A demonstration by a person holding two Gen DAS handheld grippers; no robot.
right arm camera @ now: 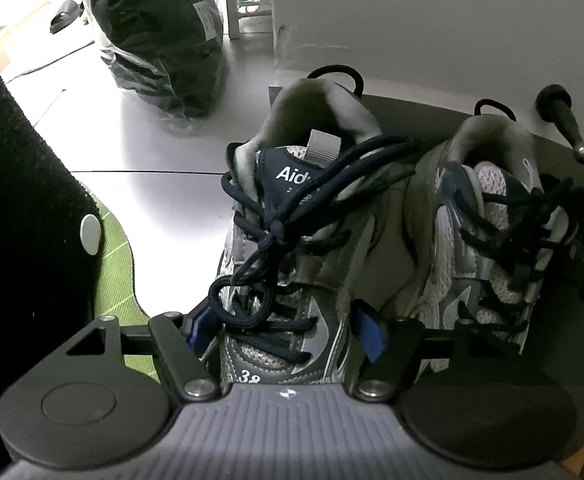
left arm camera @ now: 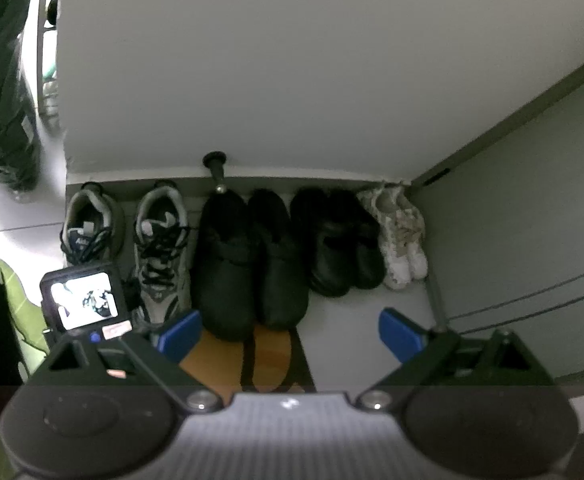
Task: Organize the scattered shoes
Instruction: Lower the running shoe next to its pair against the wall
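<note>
The grey sneaker [right arm camera: 284, 280], heel towards the wall, is straddled across its toe by the right gripper [right arm camera: 286, 332]; whether the jaws grasp cannot be told. The left gripper [left arm camera: 290, 334] is held released, well apart.

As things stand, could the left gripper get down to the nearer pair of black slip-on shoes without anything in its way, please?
Probably yes. The left gripper is open and empty, its jaws pointing straight at the black slip-on shoes. Nothing lies between them, though the grey sneaker beside the pair leaves little room on that side.
</note>
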